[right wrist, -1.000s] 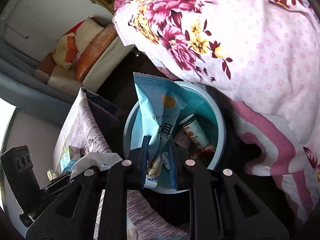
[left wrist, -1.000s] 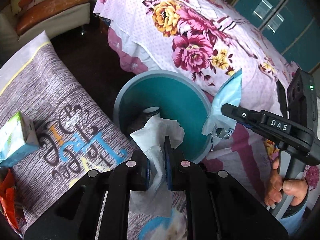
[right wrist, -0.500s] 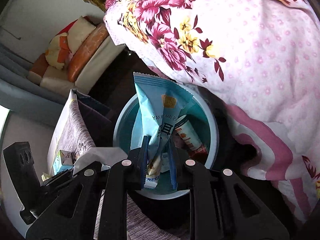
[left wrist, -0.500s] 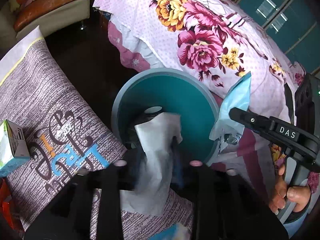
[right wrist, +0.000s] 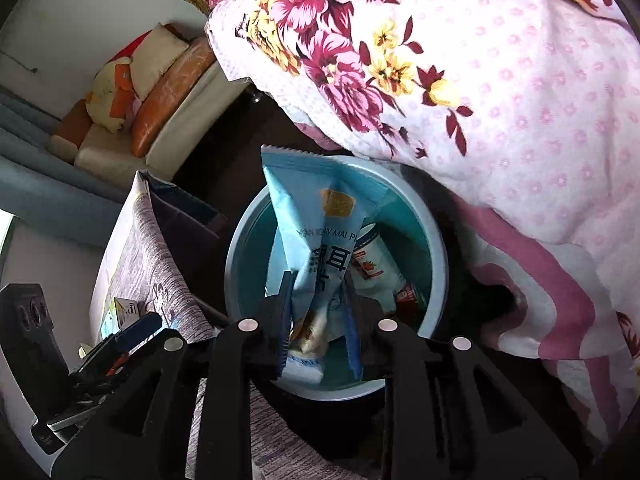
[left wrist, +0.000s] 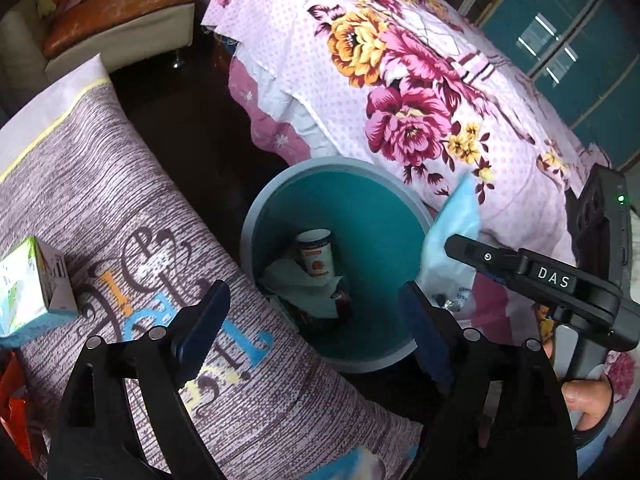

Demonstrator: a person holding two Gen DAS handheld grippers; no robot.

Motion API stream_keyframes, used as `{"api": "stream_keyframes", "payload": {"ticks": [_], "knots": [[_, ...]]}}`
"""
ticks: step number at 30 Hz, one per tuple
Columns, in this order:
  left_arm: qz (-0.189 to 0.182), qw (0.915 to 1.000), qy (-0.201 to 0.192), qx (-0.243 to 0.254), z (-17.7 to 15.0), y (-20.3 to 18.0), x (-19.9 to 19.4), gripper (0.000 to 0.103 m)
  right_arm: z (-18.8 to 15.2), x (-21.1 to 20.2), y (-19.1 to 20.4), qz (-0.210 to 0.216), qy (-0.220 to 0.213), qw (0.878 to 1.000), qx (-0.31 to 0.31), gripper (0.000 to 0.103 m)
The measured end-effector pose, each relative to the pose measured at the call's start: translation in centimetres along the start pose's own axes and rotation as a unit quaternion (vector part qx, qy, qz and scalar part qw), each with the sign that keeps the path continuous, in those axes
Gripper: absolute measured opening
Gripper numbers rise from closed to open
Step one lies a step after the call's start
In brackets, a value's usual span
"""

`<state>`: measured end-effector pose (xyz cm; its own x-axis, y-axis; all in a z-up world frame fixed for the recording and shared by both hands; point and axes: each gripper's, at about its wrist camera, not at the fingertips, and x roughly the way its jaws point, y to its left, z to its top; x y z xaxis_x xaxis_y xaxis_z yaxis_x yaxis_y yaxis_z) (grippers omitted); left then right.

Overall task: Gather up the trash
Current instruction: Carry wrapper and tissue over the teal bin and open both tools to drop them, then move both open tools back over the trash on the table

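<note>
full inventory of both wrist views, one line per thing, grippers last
bin: 1, teal inside, grey rim, on the dark floor between table and bed
cup: 1, white with orange label, in bin
tissue: 1, white, in bin beside cup
wrapper: 1, light blue, held above bin
carton: 1, green-white, on table
tablecloth: 1, grey-purple with lettering, left of bin
bedspread: 1, pink floral, hanging behind bin
sofa: 1, cream with orange cushions, far left
cabinet: 1, teal, far right
left gripper: fingers open, above bin, holding nothing
right gripper: fingers shut on wrapper
</note>
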<state>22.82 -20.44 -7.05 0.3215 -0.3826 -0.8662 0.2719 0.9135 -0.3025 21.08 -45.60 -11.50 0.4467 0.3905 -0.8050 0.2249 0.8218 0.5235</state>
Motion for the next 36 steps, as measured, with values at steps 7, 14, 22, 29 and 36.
{"api": "stream_keyframes", "payload": {"ticks": [7, 14, 22, 29, 36], "knots": [[-0.005, 0.9999, -0.002, -0.014, -0.9, 0.9, -1.1, 0.090, -0.5, 0.0, 0.8, -0.001, 0.002, 1.000, 0.001, 0.061], [-0.010, 0.9998, 0.000, -0.019, -2.2, 1.2, -2.2, 0.091, -1.5, -0.6, 1.6, 0.001, 0.009, 1.000, 0.004, 0.072], [-0.008, 0.9996, -0.014, -0.023, -4.5, 1.9, -5.2, 0.092, -3.5, -1.5, 3.4, 0.006, 0.019, 1.000, -0.009, 0.073], [-0.003, 0.9991, -0.026, -0.033, -7.1, 3.2, -8.2, 0.092, -5.5, -2.2, 5.8, 0.017, 0.029, 0.999, -0.034, 0.073], [0.001, 0.9971, -0.042, -0.063, -10.2, 5.9, -11.3, 0.093, -8.2, -2.8, 8.7, 0.023, 0.043, 0.997, -0.062, 0.075]]}}
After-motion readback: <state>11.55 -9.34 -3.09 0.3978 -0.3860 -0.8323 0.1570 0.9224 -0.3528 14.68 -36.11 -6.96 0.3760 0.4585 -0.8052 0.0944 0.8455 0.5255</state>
